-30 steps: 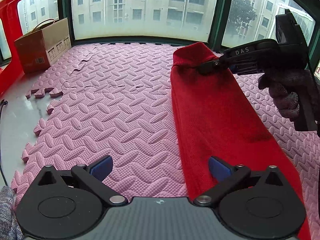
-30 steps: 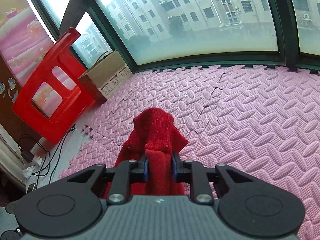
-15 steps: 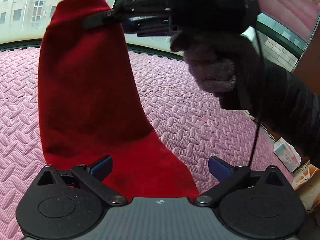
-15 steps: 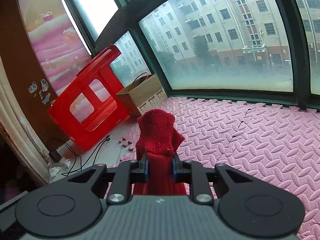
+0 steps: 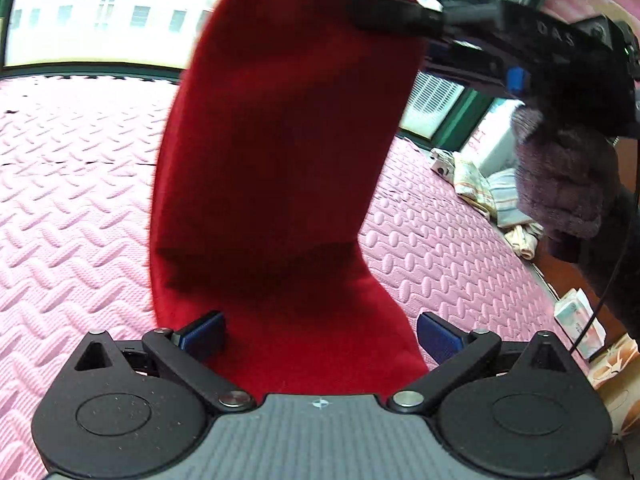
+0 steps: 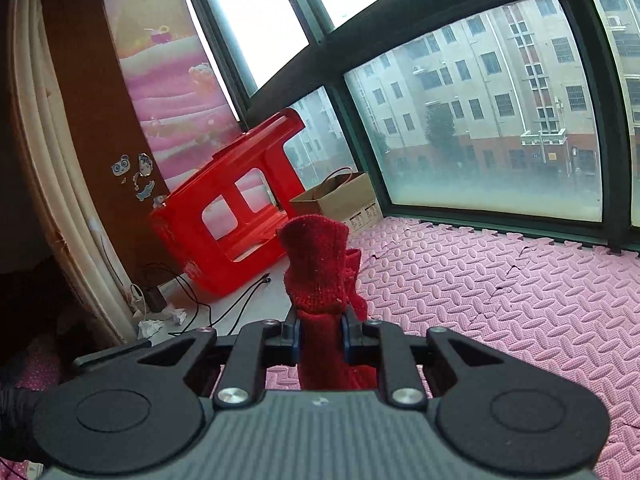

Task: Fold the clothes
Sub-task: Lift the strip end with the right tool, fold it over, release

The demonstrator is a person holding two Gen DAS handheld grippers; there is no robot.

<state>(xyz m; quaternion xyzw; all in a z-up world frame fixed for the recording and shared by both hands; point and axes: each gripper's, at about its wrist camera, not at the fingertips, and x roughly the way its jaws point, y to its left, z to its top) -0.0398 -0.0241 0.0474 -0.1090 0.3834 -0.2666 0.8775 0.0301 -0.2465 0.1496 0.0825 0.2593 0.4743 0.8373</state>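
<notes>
Right gripper [image 6: 319, 334] closing, pinching red garment [image 6: 318, 268] top edge

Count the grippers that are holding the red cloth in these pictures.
1. The right gripper has its jaws shut on the raised end of the red cloth. The left gripper is open above the cloth's lower end, not gripping it.

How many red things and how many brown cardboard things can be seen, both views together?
Red: 2, the red cloth and the plastic stool
Brown cardboard: 1, the cardboard box
Total: 3
</notes>
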